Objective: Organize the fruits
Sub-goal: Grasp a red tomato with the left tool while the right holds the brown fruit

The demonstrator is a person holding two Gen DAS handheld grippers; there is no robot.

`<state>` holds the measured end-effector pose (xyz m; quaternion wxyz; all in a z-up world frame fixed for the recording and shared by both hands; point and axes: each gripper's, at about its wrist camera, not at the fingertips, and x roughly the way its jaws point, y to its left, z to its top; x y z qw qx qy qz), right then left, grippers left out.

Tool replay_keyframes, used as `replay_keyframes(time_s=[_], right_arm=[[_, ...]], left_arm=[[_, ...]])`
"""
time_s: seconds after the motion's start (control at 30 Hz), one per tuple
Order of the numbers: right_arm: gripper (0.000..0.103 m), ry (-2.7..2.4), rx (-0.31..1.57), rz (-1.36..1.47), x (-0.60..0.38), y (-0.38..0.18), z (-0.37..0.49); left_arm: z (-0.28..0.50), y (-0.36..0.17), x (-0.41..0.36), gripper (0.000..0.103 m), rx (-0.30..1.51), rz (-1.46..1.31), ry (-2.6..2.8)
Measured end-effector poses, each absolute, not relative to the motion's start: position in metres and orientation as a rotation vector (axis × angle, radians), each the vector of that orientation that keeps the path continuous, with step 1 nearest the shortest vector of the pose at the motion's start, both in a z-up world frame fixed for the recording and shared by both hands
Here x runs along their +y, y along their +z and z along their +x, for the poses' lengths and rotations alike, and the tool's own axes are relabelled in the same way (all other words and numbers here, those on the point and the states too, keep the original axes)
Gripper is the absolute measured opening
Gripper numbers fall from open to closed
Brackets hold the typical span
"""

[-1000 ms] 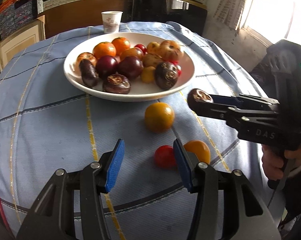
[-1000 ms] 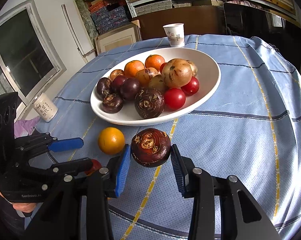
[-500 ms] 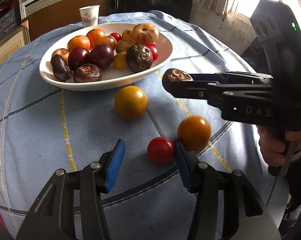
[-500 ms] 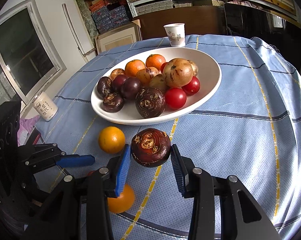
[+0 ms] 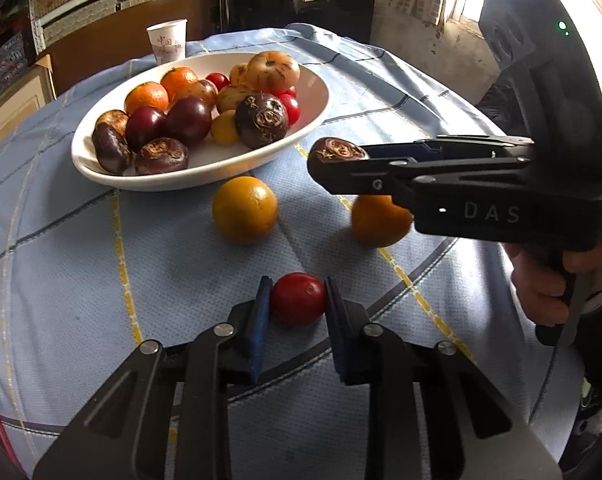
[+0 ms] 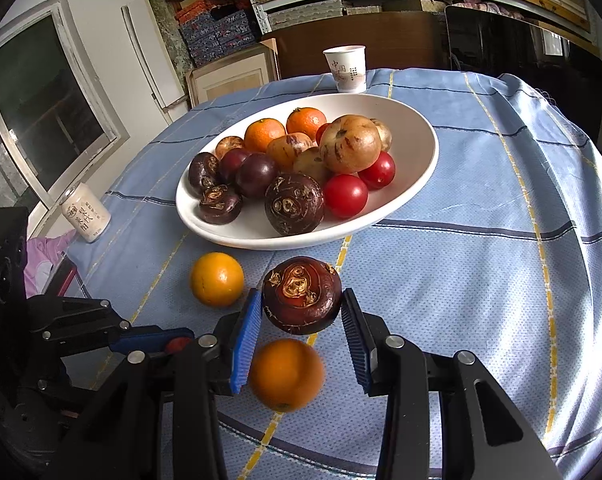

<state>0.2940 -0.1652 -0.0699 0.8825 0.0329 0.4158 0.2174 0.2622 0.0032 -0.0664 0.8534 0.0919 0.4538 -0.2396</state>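
Note:
On the blue cloth lies a small red tomato (image 5: pixel 299 300). My left gripper (image 5: pixel 297 282) is closing on it, and both blue pads touch its sides. My right gripper (image 6: pixel 301 294) is shut on a dark brown round fruit (image 6: pixel 301 296) and holds it above the cloth, in front of the white bowl (image 6: pixel 421 132). The left wrist view shows that gripper (image 5: pixel 321 164) from the side, with the dark fruit (image 5: pixel 339 149) at its tip. Two oranges (image 5: pixel 245 210) (image 5: pixel 377 220) rest on the cloth between the bowl (image 5: pixel 205 178) and the tomato. The bowl holds several fruits.
A paper cup (image 6: pixel 345 68) stands behind the bowl. A white can (image 6: pixel 85 212) sits at the table's left edge beside a pink cloth (image 6: pixel 41 256). A person's hand (image 5: pixel 541 292) grips the right tool. Shelves and frames line the back wall.
My left gripper shifted across the cloth until the red tomato sat between its fingers, then the fingers came together on it. The right gripper and its dark fruit stayed put.

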Motion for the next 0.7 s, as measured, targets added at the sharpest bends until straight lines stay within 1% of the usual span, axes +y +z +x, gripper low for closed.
replay_keyframes(time_s=[0.3, 0.47, 0.7], right_arm=[[0.041, 0.444, 0.830, 0.033, -0.163, -0.064, 0.290], [0.041, 0.467, 0.772, 0.024, -0.161, -0.053, 0.282], [0.041, 0.497, 0.690, 0.056, -0.164, -0.026, 0.280]], left_arm=[[0.262, -0.058, 0.010, 0.026, 0.920, 0.188, -0.456], [0.258, -0.046, 0.011, 0.026, 0.869, 0.187, -0.425], [0.274, -0.016, 0.035, 0.026, 0.784, 0.054, -0.328]])
